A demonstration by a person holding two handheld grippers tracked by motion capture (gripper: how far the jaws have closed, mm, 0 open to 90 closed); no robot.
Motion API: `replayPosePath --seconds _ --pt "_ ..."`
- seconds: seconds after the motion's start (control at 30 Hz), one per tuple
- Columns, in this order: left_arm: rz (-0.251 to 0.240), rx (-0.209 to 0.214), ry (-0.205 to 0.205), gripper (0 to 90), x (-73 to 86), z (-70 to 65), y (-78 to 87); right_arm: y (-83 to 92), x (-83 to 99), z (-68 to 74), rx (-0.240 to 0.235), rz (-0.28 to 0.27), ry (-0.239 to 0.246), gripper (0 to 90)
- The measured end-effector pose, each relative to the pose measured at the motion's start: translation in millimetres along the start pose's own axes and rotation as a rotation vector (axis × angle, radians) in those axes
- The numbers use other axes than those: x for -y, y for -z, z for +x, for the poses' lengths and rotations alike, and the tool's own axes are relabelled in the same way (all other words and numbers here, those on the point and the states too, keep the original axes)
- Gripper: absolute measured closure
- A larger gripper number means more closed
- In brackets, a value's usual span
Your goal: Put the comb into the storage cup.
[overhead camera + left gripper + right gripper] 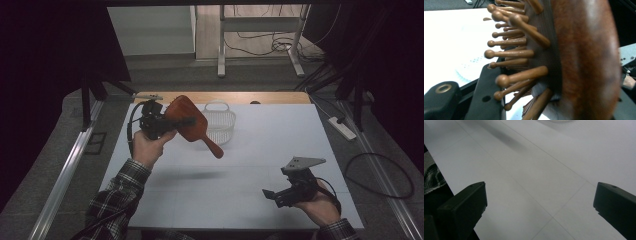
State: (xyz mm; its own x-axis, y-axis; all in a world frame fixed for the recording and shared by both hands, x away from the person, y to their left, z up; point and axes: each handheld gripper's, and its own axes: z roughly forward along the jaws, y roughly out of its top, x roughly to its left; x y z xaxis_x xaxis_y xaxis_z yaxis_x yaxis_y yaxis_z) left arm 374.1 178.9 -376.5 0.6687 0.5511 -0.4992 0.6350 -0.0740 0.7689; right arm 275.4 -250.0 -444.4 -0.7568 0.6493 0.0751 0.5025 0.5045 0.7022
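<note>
We start at the left edge of the white table point(240, 190). Our left gripper point(172, 124) is up in the air near the far left corner, not far in from that edge. Its jaws are squeezed tight on the head of a brown wooden hairbrush point(187, 121) — one black jaw presses on the side with the pegs and the other on the smooth back. In the left gripper view the hairbrush point(584, 62) sits right in front of us, with its round-tipped pegs point(510, 53) poking out over the jaw. The handle points down and to the right of the left gripper, and it hangs in the air with the table well below it.

Just to the right of the left gripper, behind the brush handle, a white basket point(222, 125) sits on the table. It looks very close to the brush, but we cannot tell if they touch.

Between the two grippers the table is bare and wide, with lots of room to move.

Our right gripper point(272, 195) is low near the front right corner, close to the front edge. Its jaws stand wide apart with nothing between them — in the right gripper view the right gripper point(540, 202) points across the bare white table.
</note>
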Motion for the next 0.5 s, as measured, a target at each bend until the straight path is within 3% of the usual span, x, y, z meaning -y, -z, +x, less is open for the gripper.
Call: replayPosePath --seconds 0.5 --pt "-0.01 -0.02 0.012 55.9 -13.8 5.9 2.7 19.4 24.4 -8.3 0.04 0.004 -0.073 0.0"
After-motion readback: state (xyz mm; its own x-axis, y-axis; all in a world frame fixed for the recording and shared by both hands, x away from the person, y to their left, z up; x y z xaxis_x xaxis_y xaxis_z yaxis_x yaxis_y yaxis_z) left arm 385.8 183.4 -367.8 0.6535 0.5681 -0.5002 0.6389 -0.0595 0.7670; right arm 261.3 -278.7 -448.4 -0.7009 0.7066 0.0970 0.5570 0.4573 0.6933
